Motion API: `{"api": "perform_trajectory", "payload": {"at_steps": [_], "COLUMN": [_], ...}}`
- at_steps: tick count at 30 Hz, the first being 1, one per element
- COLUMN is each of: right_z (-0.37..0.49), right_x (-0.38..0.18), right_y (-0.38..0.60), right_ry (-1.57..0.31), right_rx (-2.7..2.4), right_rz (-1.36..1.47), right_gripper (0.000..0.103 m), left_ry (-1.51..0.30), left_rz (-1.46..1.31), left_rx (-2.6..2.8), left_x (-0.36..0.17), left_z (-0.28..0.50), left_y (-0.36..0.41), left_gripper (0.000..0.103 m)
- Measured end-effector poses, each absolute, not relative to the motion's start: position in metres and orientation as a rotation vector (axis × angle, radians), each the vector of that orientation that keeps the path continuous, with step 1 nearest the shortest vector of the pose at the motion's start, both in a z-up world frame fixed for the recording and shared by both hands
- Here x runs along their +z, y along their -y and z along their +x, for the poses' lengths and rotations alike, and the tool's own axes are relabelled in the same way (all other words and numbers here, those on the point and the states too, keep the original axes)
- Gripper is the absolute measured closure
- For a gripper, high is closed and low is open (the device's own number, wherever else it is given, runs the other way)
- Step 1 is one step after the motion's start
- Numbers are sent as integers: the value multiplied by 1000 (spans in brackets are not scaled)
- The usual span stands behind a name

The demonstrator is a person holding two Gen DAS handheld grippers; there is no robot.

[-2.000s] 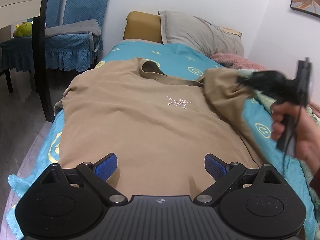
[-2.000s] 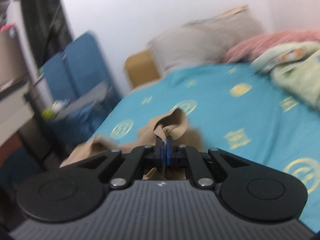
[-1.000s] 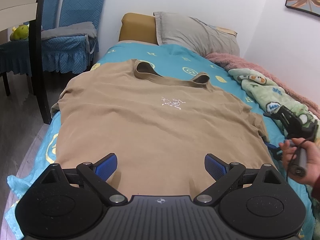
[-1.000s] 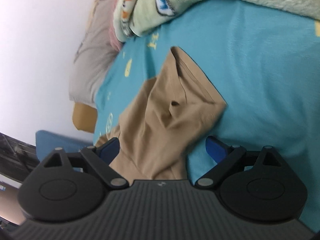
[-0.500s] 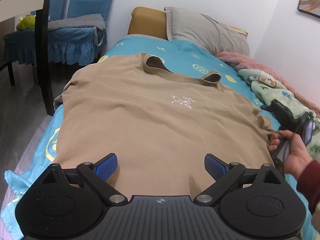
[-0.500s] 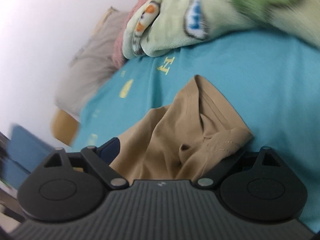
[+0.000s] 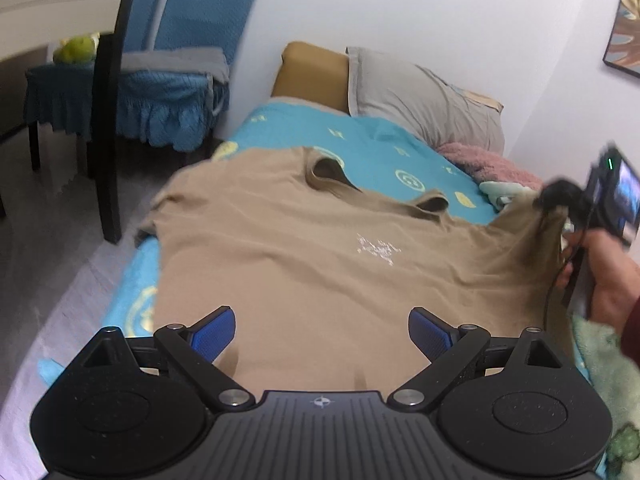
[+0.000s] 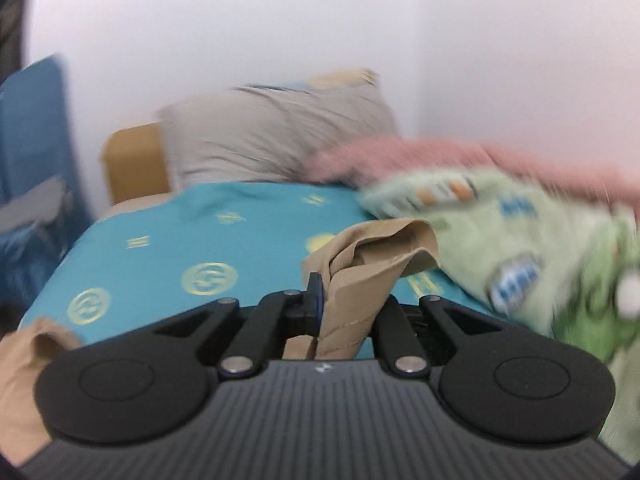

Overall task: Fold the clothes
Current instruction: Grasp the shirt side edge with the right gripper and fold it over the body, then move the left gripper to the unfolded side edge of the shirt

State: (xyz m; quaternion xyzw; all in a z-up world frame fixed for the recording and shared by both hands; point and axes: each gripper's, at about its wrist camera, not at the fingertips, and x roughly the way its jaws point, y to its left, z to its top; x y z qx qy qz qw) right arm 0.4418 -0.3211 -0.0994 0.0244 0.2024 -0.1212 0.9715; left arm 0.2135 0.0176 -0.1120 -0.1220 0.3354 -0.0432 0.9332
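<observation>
A tan T-shirt [image 7: 320, 248] lies face up on the bed, collar towards the pillows. My left gripper [image 7: 322, 330] hovers open over its near hem, and nothing is between the blue pads [image 7: 212, 334]. In the left wrist view, my right gripper [image 7: 560, 196] is at the far right in a person's hand [image 7: 608, 280], holding the shirt's sleeve up off the bed. In the right wrist view, my right gripper [image 8: 324, 292] is closing down on that sleeve [image 8: 372, 264]. Its pads press on the bunched cloth.
The bed has a teal sheet [image 7: 372, 148], with a grey pillow [image 7: 420, 100] and a tan cushion [image 7: 312, 72] at its head. A green blanket [image 8: 520, 248] and a pink one [image 7: 488, 160] lie along the right side. Blue-covered chairs [image 7: 172, 80] stand on the floor to the left.
My right gripper went from open around the sleeve to shut on it. It rolled upright and rose, pulling the sleeve off the bed. The left gripper shifted slightly and stayed open.
</observation>
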Motion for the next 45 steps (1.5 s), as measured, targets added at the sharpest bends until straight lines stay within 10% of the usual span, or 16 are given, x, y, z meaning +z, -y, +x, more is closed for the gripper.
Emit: {"api": "perform_trajectory", "payload": {"at_steps": [17, 19, 21, 45], "right_z": [451, 447, 432, 114], "right_x": [-194, -182, -171, -44], "right_y": [93, 107, 122, 346], "right_ry": [-609, -634, -622, -345], "right_rx": [112, 159, 197, -62], "right_rz": [-295, -211, -138, 319], "right_gripper": [89, 32, 8, 8], "left_ry": [-742, -744, -746, -789], "left_rz": [-333, -318, -303, -100], "left_rx": [-16, -31, -45, -187], "left_x": [-129, -131, -133, -101], "left_z": [223, 225, 226, 144], "left_y": [-78, -72, -67, 23], "left_gripper": [8, 8, 8, 14]}}
